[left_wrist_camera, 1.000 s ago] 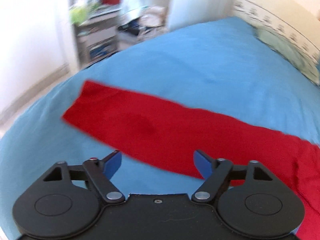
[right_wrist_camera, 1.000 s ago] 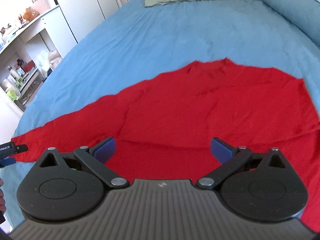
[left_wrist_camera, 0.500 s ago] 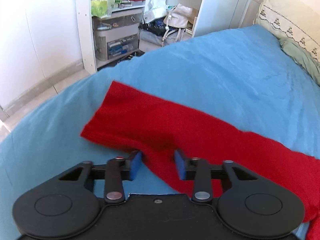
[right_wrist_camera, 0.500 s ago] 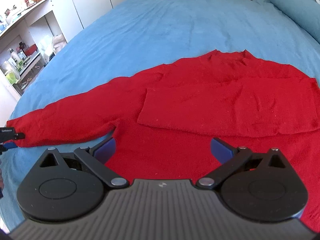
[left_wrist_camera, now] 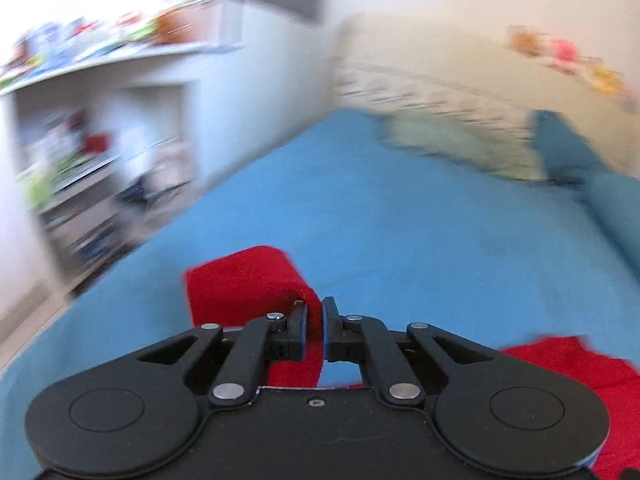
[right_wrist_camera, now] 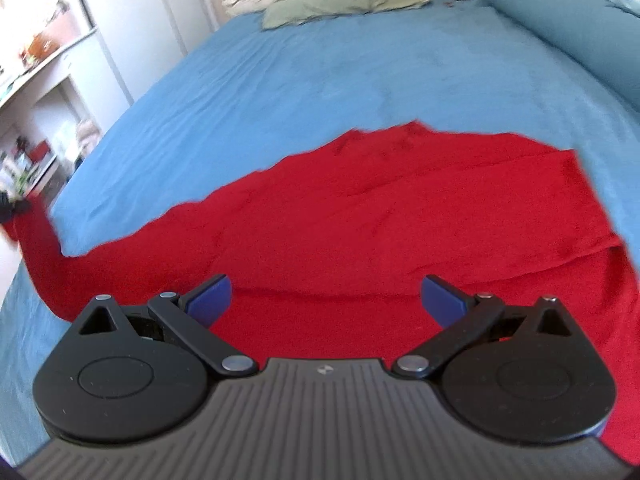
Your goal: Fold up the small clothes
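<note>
Blue bedsheet (right_wrist_camera: 320, 64) covers the whole bed, with a pale green pillow (right_wrist_camera: 344, 0) at its head and a blue bolster (right_wrist_camera: 560, 28) along the right edge; white shelving (left_wrist_camera: 100, 140) stands blurred at the left side. Spread flat on the sheet lies the red sweater (right_wrist_camera: 400, 216), its body folded over once and one long sleeve (right_wrist_camera: 44, 264) trailing off to the left, where its end lifts off the bed. The left gripper (left_wrist_camera: 315, 326) has its fingers pinched tight on that red sleeve end, the cuff (left_wrist_camera: 244, 284) draping ahead of the jaws above the sheet. The right gripper (right_wrist_camera: 326, 300) hovers just above the sweater's near edge with its blue-padded fingers (right_wrist_camera: 210, 298) spread wide, holding nothing
</note>
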Tool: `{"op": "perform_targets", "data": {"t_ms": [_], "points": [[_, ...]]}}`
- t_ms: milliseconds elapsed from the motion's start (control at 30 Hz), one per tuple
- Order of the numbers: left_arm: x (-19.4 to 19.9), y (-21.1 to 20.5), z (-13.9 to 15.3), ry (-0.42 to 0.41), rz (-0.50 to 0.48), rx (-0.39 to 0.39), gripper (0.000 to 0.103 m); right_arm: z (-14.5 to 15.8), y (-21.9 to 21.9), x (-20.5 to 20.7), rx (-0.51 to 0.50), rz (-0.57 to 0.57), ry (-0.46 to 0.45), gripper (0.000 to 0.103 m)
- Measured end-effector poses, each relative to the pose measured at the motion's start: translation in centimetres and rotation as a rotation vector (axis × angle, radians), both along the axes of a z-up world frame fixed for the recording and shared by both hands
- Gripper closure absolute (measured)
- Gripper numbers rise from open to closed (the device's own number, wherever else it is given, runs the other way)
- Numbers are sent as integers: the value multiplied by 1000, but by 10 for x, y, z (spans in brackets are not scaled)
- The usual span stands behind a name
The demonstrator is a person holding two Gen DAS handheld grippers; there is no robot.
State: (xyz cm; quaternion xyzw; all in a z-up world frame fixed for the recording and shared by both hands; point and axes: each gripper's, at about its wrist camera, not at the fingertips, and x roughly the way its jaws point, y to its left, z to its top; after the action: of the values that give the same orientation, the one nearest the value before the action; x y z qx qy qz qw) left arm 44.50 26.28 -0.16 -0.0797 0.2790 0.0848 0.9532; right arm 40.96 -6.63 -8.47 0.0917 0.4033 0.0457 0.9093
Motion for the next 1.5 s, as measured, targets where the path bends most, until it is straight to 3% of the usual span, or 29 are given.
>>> {"op": "perform_targets", "data": {"t_ms": [133,267,433,500,600,667,733,767,800,1000,1067,1167,1300,1500], "points": [[30,-107,13,-33,-201,-38,96,11,-56,1,-6,-71,-25,0],[51,-209,-7,15,-369,-99,96,11,-118,1,-11,-149,-33,0],[59,-308,-76,206,-499,-96,96,-3,-192,0,-20,-226,5,0],[62,-326,-105,304,-500,-140,96,-10,-214,2,-61,-242,41,0],[63,-343,-125,365,-498,-124,96,-18,-238,0,-76,-247,91,0],[60,-348,-124,360,-515,-104,91,-19,-246,0,-72,-232,100,0],[61,-347,-116,338,-541,-100,59,-16,-247,2,-76,-203,95,0],[57,-342,-110,316,-555,-105,37,-14,-244,4,-78,-187,89,0],[52,-336,-103,290,-557,-98,28,-14,-243,6,-75,-167,78,0],[23,-265,-72,238,-472,29,28,11,-204,32,-81,18,9,0],[18,-235,-70,243,-414,66,27,10,-176,48,-128,98,16,0],[17,-185,-83,291,-306,56,27,0,-135,71,-162,219,29,0],[12,-132,-104,354,-212,41,27,-23,-93,103,-203,333,89,15],[0,-111,-128,428,-213,37,27,-52,-46,133,-335,449,117,33]]}}
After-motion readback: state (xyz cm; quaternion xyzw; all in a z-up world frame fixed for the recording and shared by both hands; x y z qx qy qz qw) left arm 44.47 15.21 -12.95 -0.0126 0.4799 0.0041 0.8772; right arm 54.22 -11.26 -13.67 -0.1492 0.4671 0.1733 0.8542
